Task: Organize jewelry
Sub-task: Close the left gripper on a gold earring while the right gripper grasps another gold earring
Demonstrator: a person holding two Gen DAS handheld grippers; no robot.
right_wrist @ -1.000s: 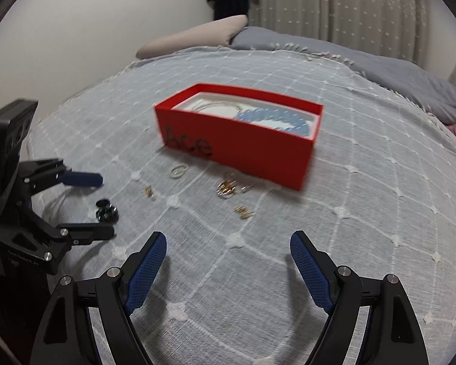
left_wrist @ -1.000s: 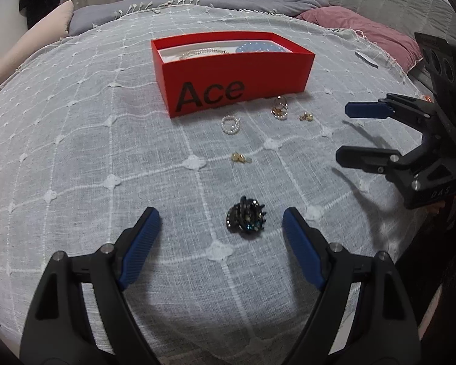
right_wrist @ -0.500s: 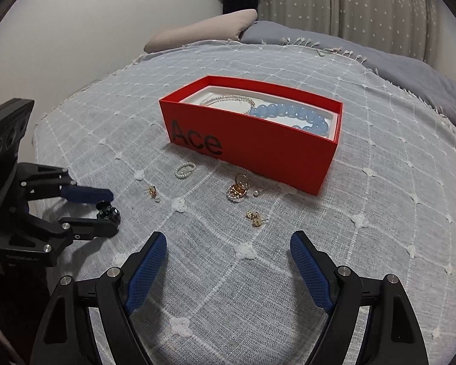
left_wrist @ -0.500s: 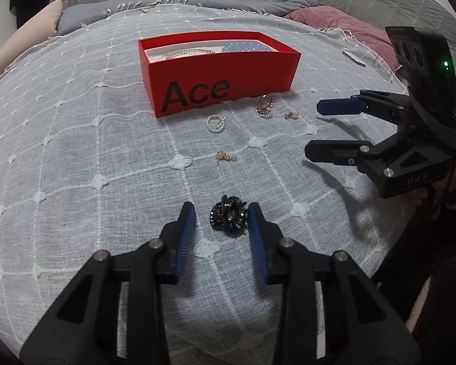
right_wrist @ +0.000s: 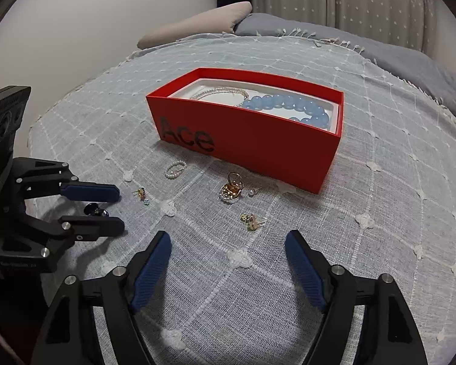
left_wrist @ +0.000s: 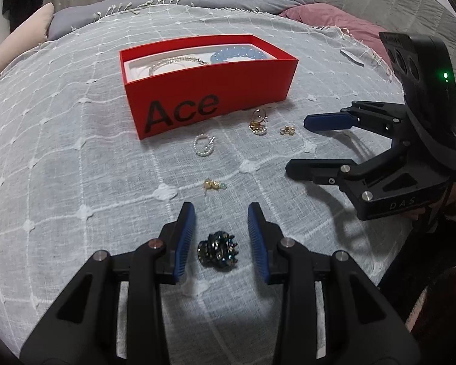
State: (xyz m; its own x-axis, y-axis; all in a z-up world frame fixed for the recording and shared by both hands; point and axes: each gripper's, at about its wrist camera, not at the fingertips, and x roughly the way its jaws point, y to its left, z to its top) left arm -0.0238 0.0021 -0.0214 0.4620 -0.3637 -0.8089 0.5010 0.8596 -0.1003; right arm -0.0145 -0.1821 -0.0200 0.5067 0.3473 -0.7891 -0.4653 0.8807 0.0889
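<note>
The dark hair claw [left_wrist: 218, 251] is lying on the bedspread [left_wrist: 76, 182] squarely between the blue pads of the left gripper [left_wrist: 222, 240], set back from the fingertips toward the gripper's body, with bare cloth showing on either side of it. The left jaws have just been closing and are now standing narrow around the claw without yet pressing on it. The claw's long axis is running roughly across the gap, from one pad toward the other, so a further squeeze would likely catch it end to end; this is a judgement from the left wrist view alone. In the right wrist view the claw [right_wrist: 95, 210] is only partly showing between the left fingers. The left hand is clearly the nearer one, the right gripper [right_wrist: 228, 261] hovering well off to the claw's right, jaws wide and holding nothing, though they have just been narrowing slightly. Ahead of the left fingertips a small gold earring [left_wrist: 212, 185] is lying, beyond it a pearl ring [left_wrist: 204, 145], and to the right of that a gold cluster [left_wrist: 258, 121] and a further earring [left_wrist: 287, 130]. Farthest ahead the red box [left_wrist: 209, 97] is standing open, already holding a pearl strand [left_wrist: 179, 62] and blue beads [left_wrist: 238, 54]; the claw's path to it is running straight forward over the loose pieces.
</note>
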